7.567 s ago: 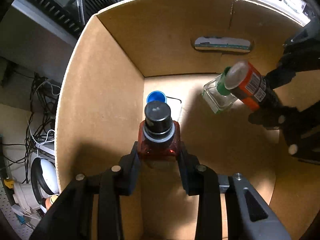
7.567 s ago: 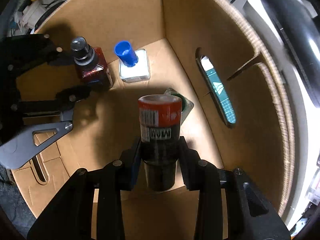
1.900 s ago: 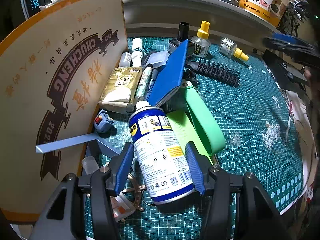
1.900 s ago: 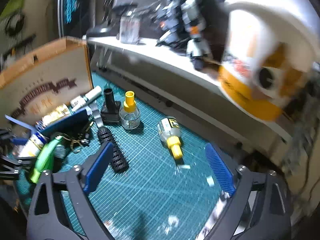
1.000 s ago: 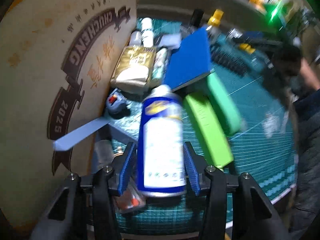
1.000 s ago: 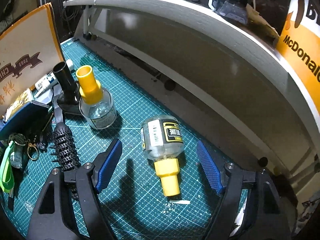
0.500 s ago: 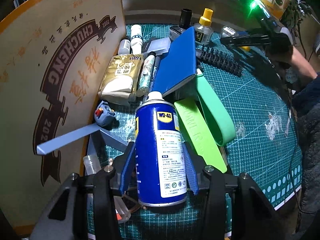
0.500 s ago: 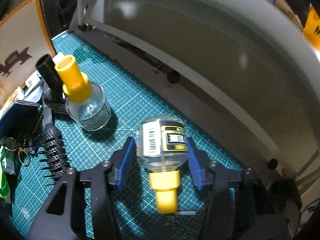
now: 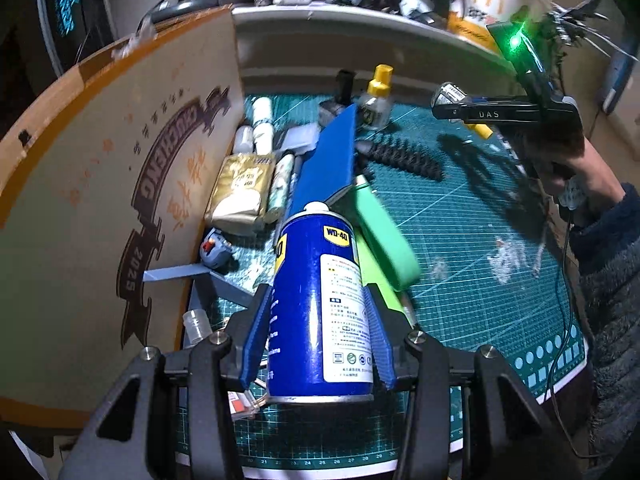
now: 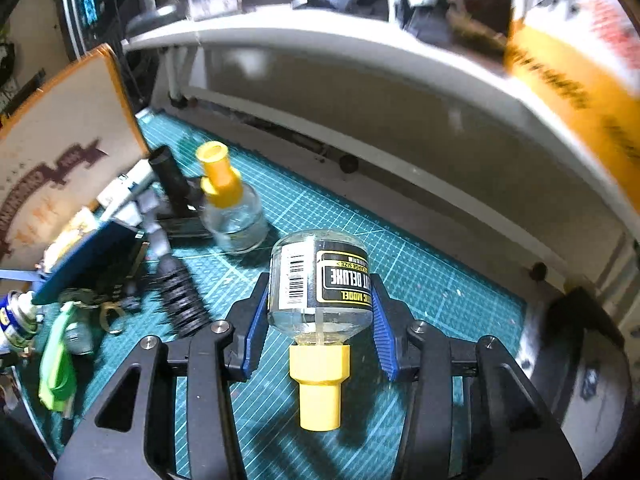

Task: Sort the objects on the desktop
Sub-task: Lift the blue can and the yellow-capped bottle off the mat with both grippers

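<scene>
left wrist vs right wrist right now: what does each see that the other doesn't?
Only the left wrist view: the right hand and a fleecy sleeve, and the left tongs shut on the WD-40 can.
Only the right wrist view: the held bottle's label, its yellow cap pointing toward the camera.
Both: the right tongs gripping the glass bottle, the cardboard box, the upright yellow-capped bottle, the black brush, the cutting mat.
</scene>
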A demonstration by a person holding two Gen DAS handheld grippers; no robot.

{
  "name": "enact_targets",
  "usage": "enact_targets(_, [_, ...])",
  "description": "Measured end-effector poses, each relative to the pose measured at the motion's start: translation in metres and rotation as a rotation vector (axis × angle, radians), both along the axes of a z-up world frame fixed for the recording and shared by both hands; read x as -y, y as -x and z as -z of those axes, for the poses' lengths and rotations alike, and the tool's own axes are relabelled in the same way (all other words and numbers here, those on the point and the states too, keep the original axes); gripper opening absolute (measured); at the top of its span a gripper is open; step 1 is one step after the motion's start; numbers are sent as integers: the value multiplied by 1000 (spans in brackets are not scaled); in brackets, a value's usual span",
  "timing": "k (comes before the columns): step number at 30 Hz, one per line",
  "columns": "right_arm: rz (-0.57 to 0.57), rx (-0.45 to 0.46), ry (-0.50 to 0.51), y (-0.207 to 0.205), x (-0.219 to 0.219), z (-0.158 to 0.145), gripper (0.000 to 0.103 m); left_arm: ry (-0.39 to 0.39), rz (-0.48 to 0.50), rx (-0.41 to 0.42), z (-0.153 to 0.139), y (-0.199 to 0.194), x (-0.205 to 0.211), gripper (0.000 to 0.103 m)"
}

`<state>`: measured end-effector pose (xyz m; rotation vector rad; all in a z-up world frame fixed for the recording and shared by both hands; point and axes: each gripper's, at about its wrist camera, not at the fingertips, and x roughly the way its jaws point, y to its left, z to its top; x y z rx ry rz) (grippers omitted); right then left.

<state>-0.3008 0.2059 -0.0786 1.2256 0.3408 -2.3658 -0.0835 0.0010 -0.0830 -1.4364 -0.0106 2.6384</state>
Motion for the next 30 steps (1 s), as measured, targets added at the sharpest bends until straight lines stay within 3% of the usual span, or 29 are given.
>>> enact_targets(15, [70, -125, 230, -140, -38, -76, 43, -103, 112, -285, -44, -45, -28, 45])
enact_targets(20, [107, -155, 245, -186, -45, -79, 43, -108, 130, -364, -44, -56, -42, 45])
enact_targets(25, [185, -133, 321, -224, -57, -75, 43, -112, 149, -444, -44, -68, -56, 45])
enact_targets(30, [252, -212, 314, -270, -52, -73, 43, -117, 173, -492, -41, -76, -66, 45])
